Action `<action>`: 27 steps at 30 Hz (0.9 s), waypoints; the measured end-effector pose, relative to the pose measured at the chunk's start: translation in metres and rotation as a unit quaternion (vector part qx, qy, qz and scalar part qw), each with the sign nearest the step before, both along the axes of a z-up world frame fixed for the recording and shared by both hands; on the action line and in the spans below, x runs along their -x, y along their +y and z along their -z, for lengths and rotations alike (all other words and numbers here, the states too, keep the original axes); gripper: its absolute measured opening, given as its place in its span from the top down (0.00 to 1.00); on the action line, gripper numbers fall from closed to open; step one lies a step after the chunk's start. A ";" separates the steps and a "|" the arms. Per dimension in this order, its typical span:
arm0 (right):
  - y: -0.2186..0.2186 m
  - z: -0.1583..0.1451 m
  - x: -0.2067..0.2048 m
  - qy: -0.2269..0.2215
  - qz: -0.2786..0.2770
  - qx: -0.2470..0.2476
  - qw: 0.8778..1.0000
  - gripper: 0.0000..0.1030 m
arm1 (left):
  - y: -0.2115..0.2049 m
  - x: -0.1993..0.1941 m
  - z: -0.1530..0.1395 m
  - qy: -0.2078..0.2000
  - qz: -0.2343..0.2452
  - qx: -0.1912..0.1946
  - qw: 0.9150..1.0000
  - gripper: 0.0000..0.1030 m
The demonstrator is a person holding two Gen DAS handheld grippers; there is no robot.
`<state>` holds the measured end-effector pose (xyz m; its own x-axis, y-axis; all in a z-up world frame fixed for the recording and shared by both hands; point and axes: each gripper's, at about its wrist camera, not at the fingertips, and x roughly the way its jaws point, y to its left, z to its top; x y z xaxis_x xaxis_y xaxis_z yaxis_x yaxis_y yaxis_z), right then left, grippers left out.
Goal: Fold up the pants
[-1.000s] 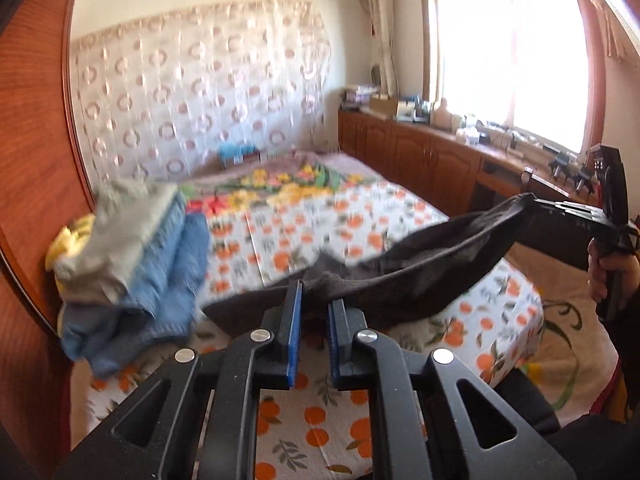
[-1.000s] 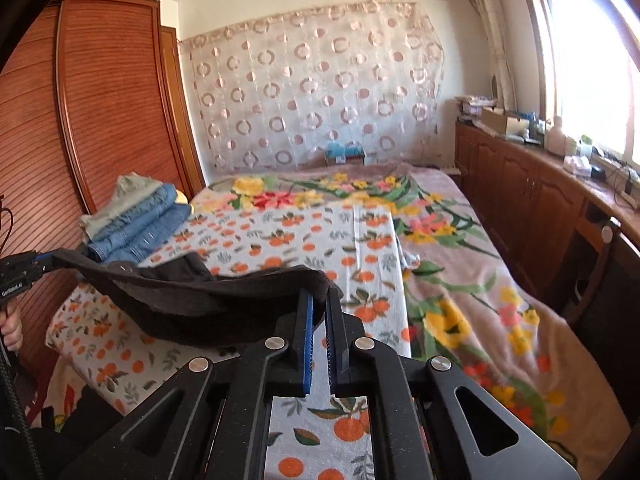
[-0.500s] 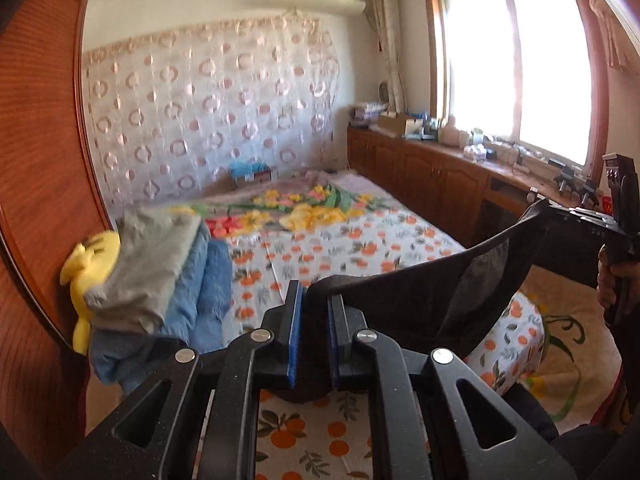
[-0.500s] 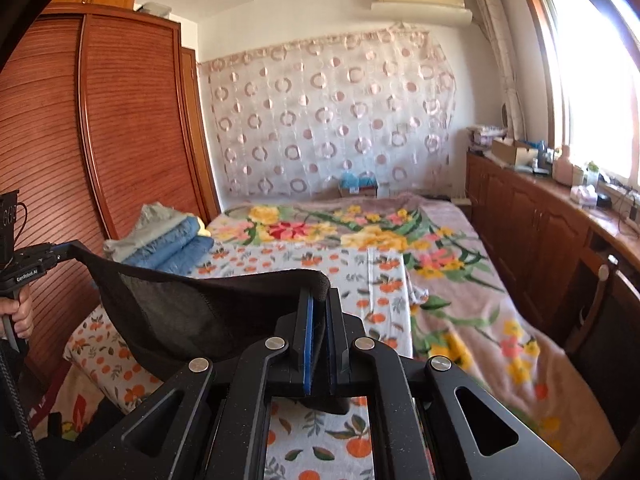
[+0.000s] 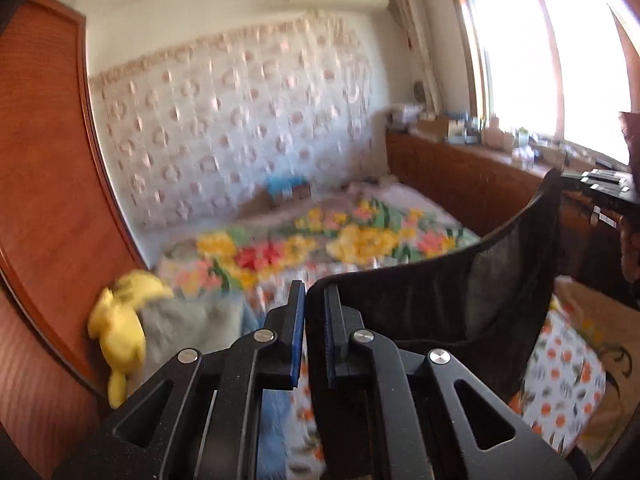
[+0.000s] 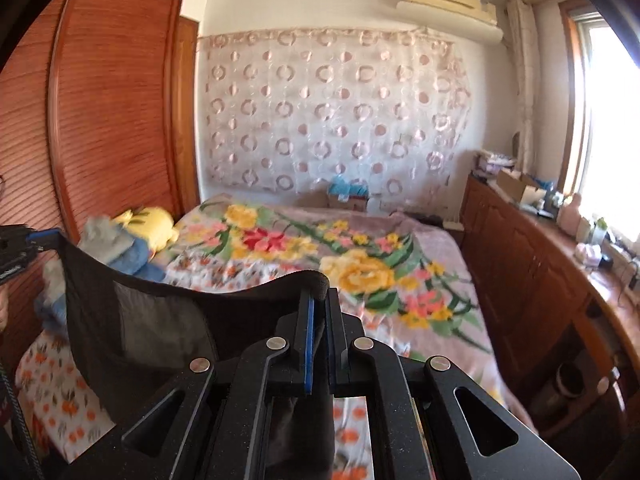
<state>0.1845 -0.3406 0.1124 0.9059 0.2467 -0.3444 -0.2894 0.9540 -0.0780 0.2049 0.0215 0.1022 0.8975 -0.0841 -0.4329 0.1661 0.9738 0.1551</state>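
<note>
Dark pants (image 5: 440, 300) hang off the bed, stretched by their waistband between both grippers. In the left wrist view my left gripper (image 5: 314, 292) holds one end of the band; its jaws are closing a little tighter on the cloth. At the far right edge the right gripper (image 5: 600, 184) pinches the other end. In the right wrist view my right gripper (image 6: 318, 296) is shut on the pants (image 6: 160, 320), and the left gripper (image 6: 24, 240) holds the far corner at the left edge. The legs drop out of sight below.
Below lies a bed with an orange-print sheet (image 5: 560, 380) and a floral blanket (image 6: 360, 248). A stack of folded clothes (image 6: 120, 248) and a yellow plush toy (image 5: 120, 320) sit by the wooden wardrobe (image 6: 112, 100). A cluttered low cabinet (image 6: 520, 260) runs under the window.
Both grippers have risen with the pants. The cloth, which sagged onto the bed a second ago, now hangs clear of it as a taut band.
</note>
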 end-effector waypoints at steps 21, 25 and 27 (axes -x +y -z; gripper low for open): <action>0.016 0.212 0.059 0.179 -0.023 -0.024 0.983 0.96 | 0.017 0.049 0.197 0.172 -0.033 0.021 0.984 0.90; 0.016 0.211 0.049 0.183 -0.024 -0.025 0.983 0.96 | 0.020 0.055 0.195 0.167 -0.034 0.033 0.985 0.90; 0.011 0.208 0.047 0.179 -0.023 -0.024 0.983 0.96 | 0.023 0.056 0.192 0.163 -0.033 0.037 0.985 0.90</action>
<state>0.1377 -0.3297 -0.0959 0.7156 0.3088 -0.6265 -0.3340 0.9390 0.0814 0.1492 0.0447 -0.0903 0.7157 -0.0715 -0.6948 0.1309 0.9908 0.0329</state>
